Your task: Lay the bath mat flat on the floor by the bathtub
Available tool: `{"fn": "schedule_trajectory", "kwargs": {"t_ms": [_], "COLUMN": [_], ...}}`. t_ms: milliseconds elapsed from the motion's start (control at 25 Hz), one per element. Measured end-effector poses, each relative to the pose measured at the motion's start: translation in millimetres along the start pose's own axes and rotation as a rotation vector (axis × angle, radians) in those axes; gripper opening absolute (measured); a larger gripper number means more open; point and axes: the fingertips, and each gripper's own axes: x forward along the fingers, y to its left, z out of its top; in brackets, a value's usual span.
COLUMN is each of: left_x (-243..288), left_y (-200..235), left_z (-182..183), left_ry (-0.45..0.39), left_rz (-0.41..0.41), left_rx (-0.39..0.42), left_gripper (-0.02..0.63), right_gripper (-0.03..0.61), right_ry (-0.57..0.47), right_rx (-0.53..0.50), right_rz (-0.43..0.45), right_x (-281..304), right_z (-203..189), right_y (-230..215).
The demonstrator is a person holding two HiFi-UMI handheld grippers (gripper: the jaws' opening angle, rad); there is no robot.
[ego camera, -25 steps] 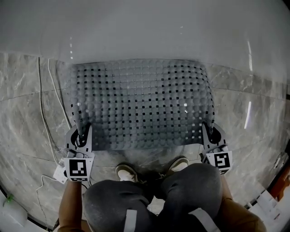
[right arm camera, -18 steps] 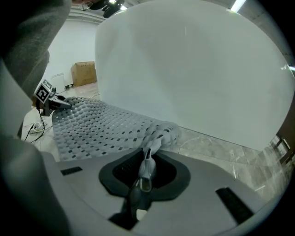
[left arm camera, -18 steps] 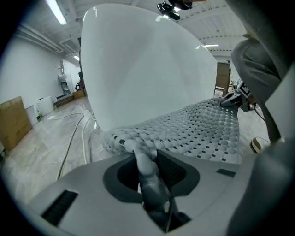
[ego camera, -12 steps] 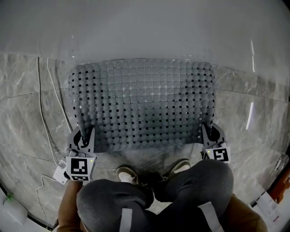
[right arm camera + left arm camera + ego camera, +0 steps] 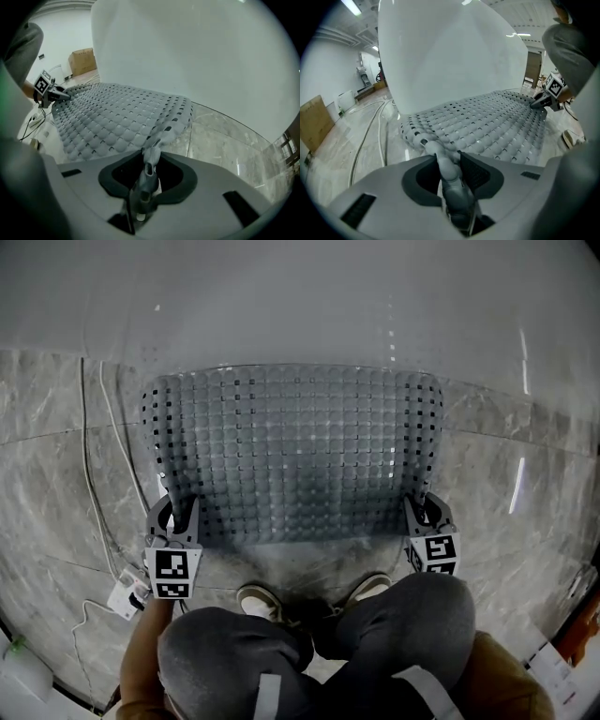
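A grey bath mat (image 5: 292, 451) with a bumpy, perforated surface spreads over the marble floor, its far edge against the white bathtub wall (image 5: 300, 296). My left gripper (image 5: 174, 517) is shut on the mat's near left corner, and that corner (image 5: 440, 152) is pinched and bunched between the jaws. My right gripper (image 5: 419, 512) is shut on the near right corner (image 5: 151, 154), which is folded up into the jaws. The mat's (image 5: 487, 126) side edges curl upward a little, and the middle lies low over the floor. In the right gripper view the mat (image 5: 112, 119) stretches away to the other gripper.
White cables (image 5: 94, 456) run along the marble floor (image 5: 525, 502) at the left and end at a small white box (image 5: 127, 596). The person's knees (image 5: 309, 652) and shoes (image 5: 258, 598) sit just behind the mat's near edge. A cardboard box (image 5: 83, 62) stands far off.
Both grippers have drawn the near corners inward and lower. The mat has settled flatter, with its side edges now curled up.
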Motion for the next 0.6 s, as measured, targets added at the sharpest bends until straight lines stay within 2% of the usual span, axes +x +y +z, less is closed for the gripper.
{"fn": "schedule_trajectory", "kwargs": {"t_ms": [240, 400, 600], "left_x": [5.0, 4.2, -0.1], "left_y": [-0.8, 4.4, 4.4], "left_z": [-7.6, -7.3, -5.5], "left_ry": [0.044, 0.049, 0.05], "left_rz": [0.058, 0.083, 0.078], "left_rx": [0.009, 0.014, -0.015], "left_gripper": [0.114, 0.132, 0.161], "right_gripper": [0.138, 0.14, 0.137], "right_ry": [0.017, 0.009, 0.006], "right_rx": [-0.031, -0.08, -0.075], "right_rz": [-0.013, -0.029, -0.025], "right_x": [2.5, 5.1, 2.7], "right_z": [-1.8, 0.2, -0.2], "right_y": [-6.6, -4.9, -7.9]}}
